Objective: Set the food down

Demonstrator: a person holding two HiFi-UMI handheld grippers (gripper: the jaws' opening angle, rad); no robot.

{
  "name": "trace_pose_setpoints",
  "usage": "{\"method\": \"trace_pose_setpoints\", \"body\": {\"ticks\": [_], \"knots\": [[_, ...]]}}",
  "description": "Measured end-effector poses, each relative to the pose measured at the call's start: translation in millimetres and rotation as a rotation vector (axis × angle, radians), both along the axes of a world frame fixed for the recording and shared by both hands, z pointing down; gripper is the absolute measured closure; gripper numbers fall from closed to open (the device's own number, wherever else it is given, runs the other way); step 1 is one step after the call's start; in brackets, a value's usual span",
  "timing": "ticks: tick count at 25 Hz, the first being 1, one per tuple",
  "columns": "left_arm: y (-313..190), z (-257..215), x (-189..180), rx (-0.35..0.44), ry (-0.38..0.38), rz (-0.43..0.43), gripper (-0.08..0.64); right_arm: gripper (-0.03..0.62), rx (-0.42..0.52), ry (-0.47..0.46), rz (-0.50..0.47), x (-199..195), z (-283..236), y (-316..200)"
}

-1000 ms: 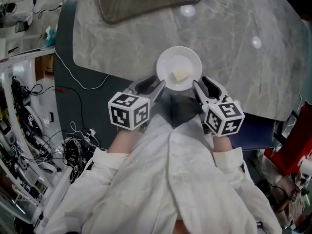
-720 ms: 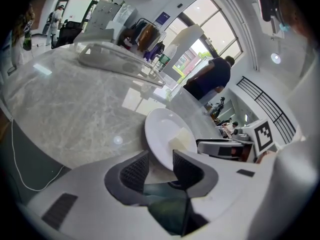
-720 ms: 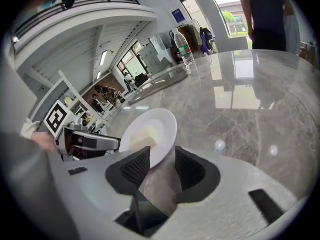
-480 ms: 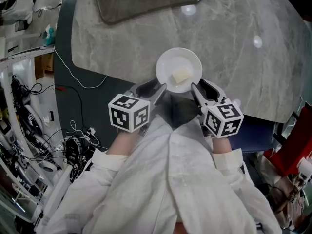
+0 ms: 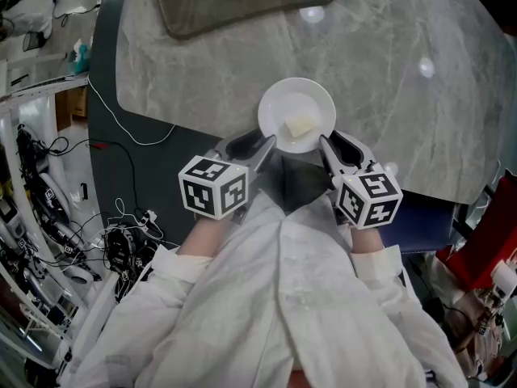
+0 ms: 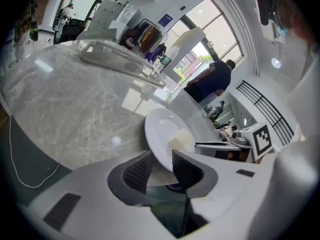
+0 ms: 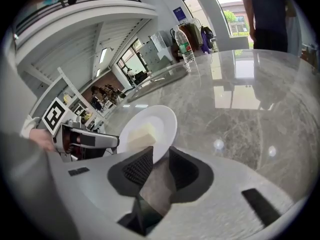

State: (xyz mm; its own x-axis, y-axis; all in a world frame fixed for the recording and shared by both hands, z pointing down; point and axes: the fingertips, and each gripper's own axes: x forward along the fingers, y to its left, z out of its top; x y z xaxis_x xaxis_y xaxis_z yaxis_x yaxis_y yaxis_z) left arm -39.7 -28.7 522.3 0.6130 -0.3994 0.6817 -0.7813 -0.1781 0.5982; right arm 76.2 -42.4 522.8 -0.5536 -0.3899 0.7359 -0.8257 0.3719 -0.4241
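Observation:
A white plate with a pale yellow piece of food sits at the near edge of the grey marble table, level between both grippers. My left gripper is shut on the plate's near-left rim, and the food lies just beyond its pads. My right gripper has the near-right rim between its jaws, which are closing. A narrow gap still shows beside one pad. The food lies close to that rim.
A dark tray lies at the far side of the table. A clear rack and a bottle stand further back. A person in a dark top stands by the table. A white cable and tangled wires lie left.
The plate and both grippers have shifted very slightly to the left. The hold on the plate's rim looks the same.

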Motion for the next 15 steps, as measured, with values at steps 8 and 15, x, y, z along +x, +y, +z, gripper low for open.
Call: {"method": "trace_pose_setpoints", "body": {"ticks": [8, 15], "knots": [[-3.6, 2.9, -1.6, 0.032, -0.039, 0.005, 0.463, 0.509, 0.008, -0.016, 0.035, 1.1, -0.1, -1.6], [-6.0, 0.8, 5.4, 0.036, -0.040, 0.027, 0.465, 0.520, -0.004, -0.040, 0.025, 9.0, -2.6, -3.4]]}}
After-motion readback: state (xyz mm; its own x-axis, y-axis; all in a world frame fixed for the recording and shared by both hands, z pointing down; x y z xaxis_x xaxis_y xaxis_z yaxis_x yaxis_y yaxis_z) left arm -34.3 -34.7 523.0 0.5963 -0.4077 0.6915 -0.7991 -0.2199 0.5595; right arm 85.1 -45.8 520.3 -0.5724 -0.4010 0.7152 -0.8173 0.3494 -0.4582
